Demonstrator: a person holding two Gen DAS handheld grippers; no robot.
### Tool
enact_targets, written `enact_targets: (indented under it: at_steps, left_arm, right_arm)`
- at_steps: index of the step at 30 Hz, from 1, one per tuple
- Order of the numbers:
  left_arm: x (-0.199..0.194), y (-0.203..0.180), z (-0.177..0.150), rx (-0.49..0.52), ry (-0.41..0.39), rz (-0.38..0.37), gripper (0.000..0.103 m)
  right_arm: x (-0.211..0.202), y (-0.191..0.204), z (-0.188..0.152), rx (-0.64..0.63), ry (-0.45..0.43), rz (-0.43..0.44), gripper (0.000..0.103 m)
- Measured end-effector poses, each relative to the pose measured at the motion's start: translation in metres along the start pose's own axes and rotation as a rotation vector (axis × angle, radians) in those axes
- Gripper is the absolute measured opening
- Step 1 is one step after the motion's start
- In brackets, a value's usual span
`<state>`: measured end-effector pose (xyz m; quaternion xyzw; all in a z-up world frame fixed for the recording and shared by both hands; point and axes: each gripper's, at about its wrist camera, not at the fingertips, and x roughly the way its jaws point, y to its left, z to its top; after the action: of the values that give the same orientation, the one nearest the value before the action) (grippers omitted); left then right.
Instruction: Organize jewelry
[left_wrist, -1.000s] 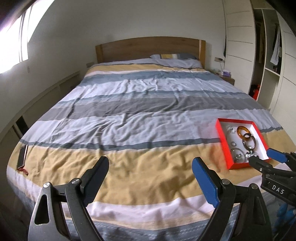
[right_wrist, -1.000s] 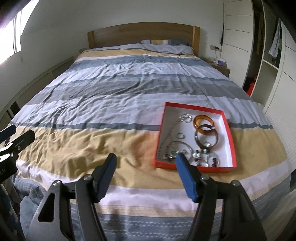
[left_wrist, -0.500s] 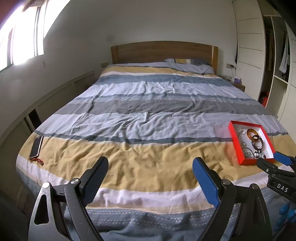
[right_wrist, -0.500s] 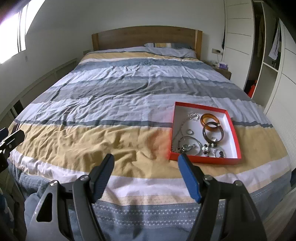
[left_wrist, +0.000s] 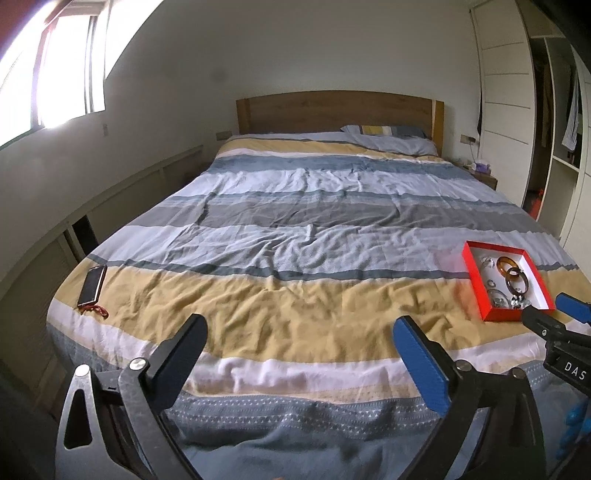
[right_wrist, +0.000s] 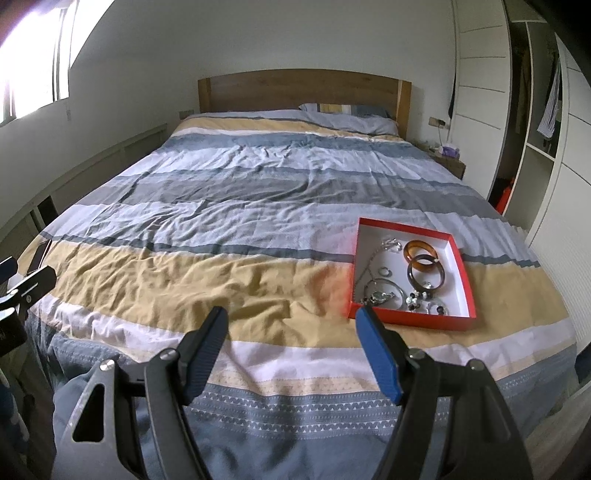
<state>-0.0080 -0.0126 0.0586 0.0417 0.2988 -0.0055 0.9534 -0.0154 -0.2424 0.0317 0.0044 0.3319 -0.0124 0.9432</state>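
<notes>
A red tray (right_wrist: 410, 322) with a white inside lies on the striped duvet near the bed's right foot corner. It holds an amber bangle (right_wrist: 421, 250), a dark bangle (right_wrist: 426, 275), a silver bracelet (right_wrist: 384, 291), a small ring (right_wrist: 386, 272) and some beads (right_wrist: 417, 297). My right gripper (right_wrist: 291, 314) hovers open and empty over the foot of the bed, just left of the tray. My left gripper (left_wrist: 299, 323) is further left over the yellow stripe. Its jaws are opening with nothing between them. The tray (left_wrist: 476, 284) sits far to its right.
A phone (left_wrist: 92, 284) with a red strap lies on the bed's left edge. The wooden headboard (right_wrist: 303, 90) and a pillow are at the far end. A bedside table (right_wrist: 448, 160) and white wardrobes stand on the right, a low shelf on the left.
Both grippers have drawn back from the bed, so the tray looks smaller and farther off. The left jaws stand a little wider. The phone has come fully into the left view.
</notes>
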Motion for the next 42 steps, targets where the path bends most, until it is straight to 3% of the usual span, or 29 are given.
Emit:
enact_targets:
  at_steps: [17,42]
  left_arm:
    - [0.002,-0.001,-0.011,0.007,0.007,0.062,0.102]
    - [0.042,-0.018,-0.022,0.054,0.09,0.009,0.102]
  right_arm:
    - [-0.002,-0.013,-0.01,0.029,-0.003,-0.048,0.07]
    - [0.034,-0.045,-0.022,0.085,0.038,-0.1,0.071]
